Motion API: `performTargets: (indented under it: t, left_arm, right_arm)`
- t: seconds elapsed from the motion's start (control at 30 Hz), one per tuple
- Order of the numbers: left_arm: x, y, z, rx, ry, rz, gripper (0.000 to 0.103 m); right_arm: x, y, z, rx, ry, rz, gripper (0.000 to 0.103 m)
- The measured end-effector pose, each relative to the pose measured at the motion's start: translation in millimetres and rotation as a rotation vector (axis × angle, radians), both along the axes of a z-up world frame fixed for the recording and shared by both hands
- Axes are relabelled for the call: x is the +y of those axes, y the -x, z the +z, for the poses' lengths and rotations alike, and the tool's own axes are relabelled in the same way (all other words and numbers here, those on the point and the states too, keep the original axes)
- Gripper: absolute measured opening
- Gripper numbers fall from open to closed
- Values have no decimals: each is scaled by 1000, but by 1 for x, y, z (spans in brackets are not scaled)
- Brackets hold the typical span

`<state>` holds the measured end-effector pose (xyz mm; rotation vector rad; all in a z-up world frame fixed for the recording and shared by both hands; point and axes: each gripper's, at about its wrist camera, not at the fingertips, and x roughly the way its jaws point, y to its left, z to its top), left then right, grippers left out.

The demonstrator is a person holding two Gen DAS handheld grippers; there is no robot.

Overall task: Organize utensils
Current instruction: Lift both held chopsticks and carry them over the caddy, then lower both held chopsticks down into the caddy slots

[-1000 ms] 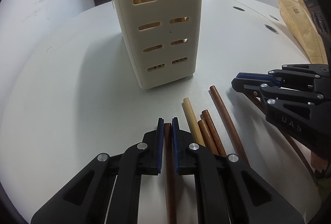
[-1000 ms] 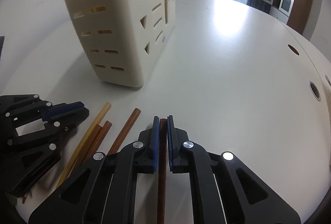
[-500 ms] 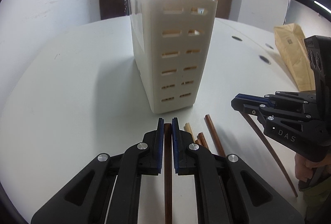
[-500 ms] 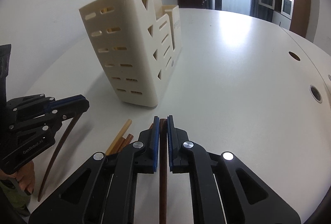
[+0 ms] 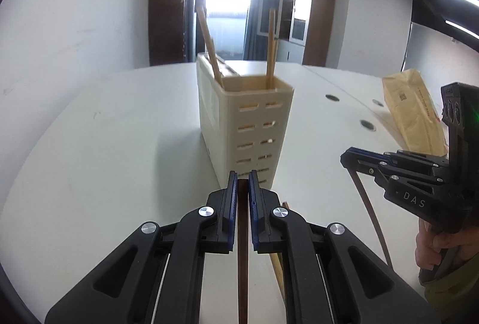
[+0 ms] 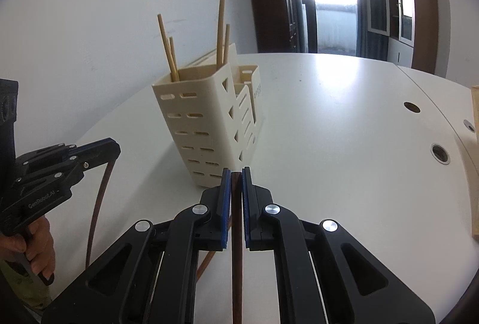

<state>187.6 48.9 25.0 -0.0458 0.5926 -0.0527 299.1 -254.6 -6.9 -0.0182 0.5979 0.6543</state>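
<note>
I hold one dark brown chopstick in each hand: my left gripper [image 5: 242, 189] has its blue-padded fingers [image 5: 231, 198] closed narrowly on a dark chopstick [image 5: 242, 264] whose long axis runs straight back along the fingers toward me, and my right gripper [image 6: 236, 186] pinches a second dark chopstick [image 6: 237, 264] the same way. The cream plastic utensil holder [image 5: 254, 132] stands upright on the white surface [image 5: 104, 144] directly beyond the left fingertips, its open top above them; from the right gripper it lies ahead and slightly left. The left hand looks to me the nearer of the two. My judgement is that each stick must be raised and tipped upright so its tip clears the rim and drops into the tall near compartment, where pale bamboo chopsticks [image 6: 167, 48] already lean. The holder is smooth, rigid, slotted with rows of short openings, and stepped into lower compartments farther back. The dark sticks look slim, round and polished, so they may pivot in the pads. More loose chopsticks [image 5: 277, 258] lie on the surface just under my left fingers. A brown paper packet [image 5: 416, 114] rests at far right.
</note>
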Motion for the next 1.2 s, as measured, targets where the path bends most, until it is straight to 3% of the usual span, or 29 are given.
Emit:
performTargets:
  t: [0.27, 0.87, 1.2]
  left_arm:
    - [-6, 26, 32, -95, 1, 15, 7]
    - [-7, 68, 75, -243, 15, 10, 7]
    - [-20, 70, 106, -340, -12, -27, 7]
  right_arm:
    - [-14, 15, 30, -74, -40, 13, 8]
    - [-27, 55, 70, -212, -115, 47, 8]
    - [-30, 58, 98, -283, -154, 57, 8]
